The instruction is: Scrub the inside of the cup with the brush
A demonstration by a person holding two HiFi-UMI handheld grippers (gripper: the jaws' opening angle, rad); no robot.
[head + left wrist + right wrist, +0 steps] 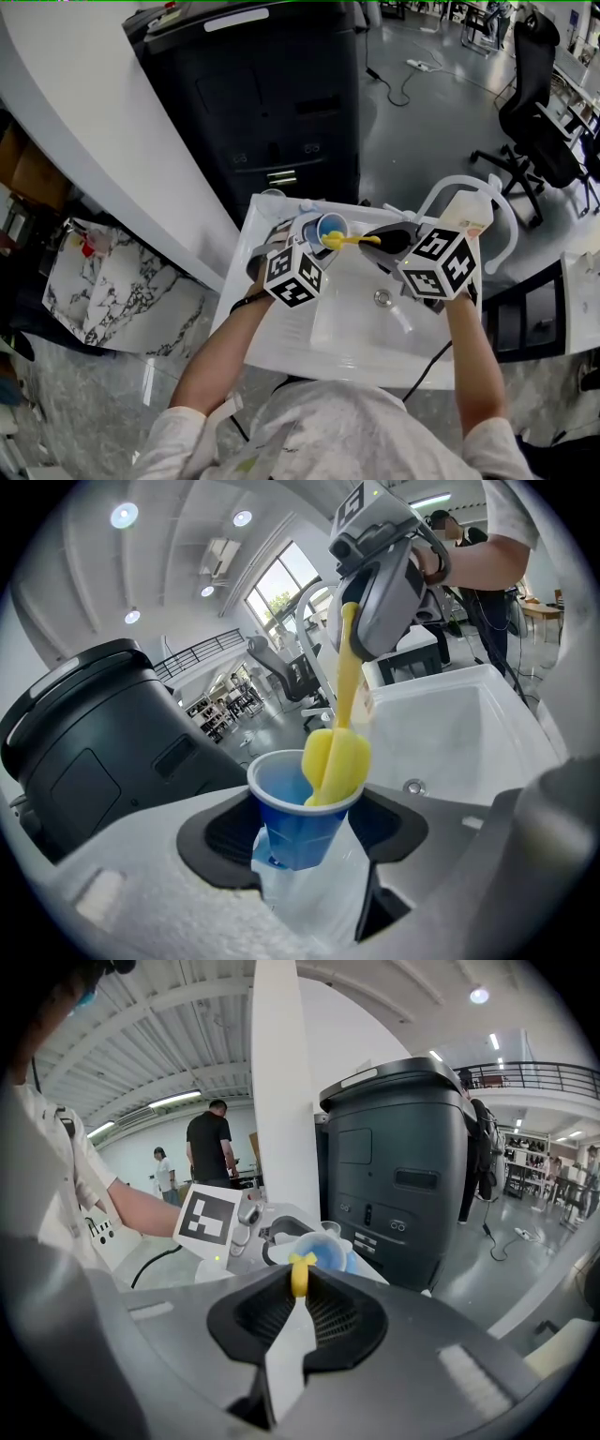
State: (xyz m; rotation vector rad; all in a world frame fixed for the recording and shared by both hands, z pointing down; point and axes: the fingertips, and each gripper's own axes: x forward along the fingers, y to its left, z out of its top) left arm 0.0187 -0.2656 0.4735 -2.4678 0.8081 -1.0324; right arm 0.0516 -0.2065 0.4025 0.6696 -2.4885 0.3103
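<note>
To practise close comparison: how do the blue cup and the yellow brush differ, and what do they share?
The cup is blue; the brush is yellow. The cup is short, wide and hollow; the brush is a thin handle with a rounded head. The cup sits in the left gripper, the brush in the right gripper. Shared: each is gripped, both hang above the sink, and they meet where the brush head sits partly in the cup's mouth.

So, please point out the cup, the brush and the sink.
cup [300, 832]: left gripper view, blue outer wall.
brush [335, 757]: left gripper view, yellow sponge head.
sink [345, 323]: head view, bare white basin floor.
</note>
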